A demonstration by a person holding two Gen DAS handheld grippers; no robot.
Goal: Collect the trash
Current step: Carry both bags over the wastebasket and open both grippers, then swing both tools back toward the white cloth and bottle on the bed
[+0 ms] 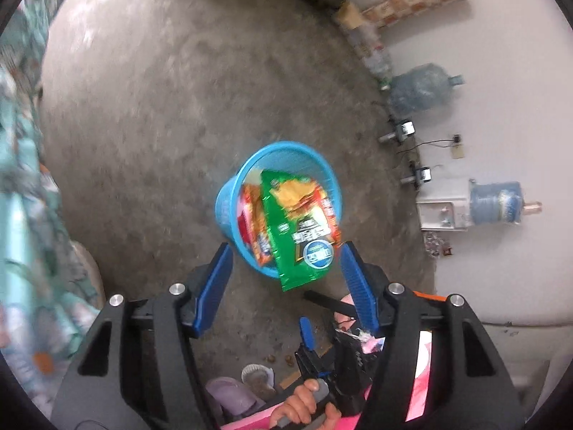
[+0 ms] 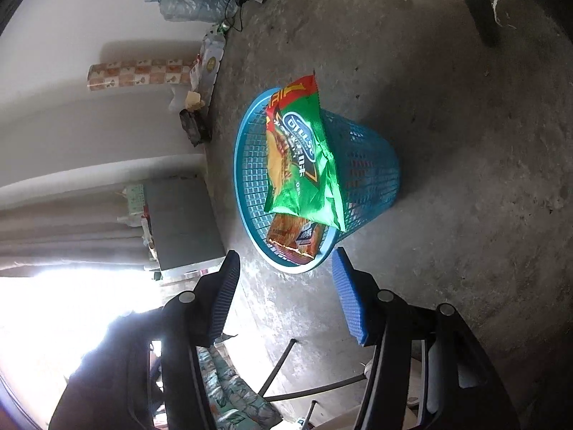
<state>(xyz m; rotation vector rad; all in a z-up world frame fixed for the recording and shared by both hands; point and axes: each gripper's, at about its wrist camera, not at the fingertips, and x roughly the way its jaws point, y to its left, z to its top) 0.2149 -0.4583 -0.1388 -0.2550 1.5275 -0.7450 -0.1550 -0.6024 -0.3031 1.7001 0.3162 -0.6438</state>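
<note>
A blue plastic mesh basket (image 1: 229, 211) stands on the concrete floor and also shows in the right wrist view (image 2: 372, 165). A green snack bag (image 1: 304, 243) lies across its rim, half sticking out, over an orange-red wrapper (image 1: 256, 222) inside. The right wrist view shows the green bag (image 2: 304, 165) and the orange wrapper (image 2: 297, 238) too. My left gripper (image 1: 284, 268) is open and empty, just above the basket. My right gripper (image 2: 284, 279) is open and empty, a little in front of the basket's rim.
Water jugs (image 1: 419, 89) (image 2: 193, 0), a patterned roll (image 1: 415, 0), bottles and cables line the white wall. A floral cloth (image 1: 21, 179) lies at the left. A grey box (image 2: 182, 222) stands by a curtain. The person's hand holds the other gripper (image 1: 322, 369) below.
</note>
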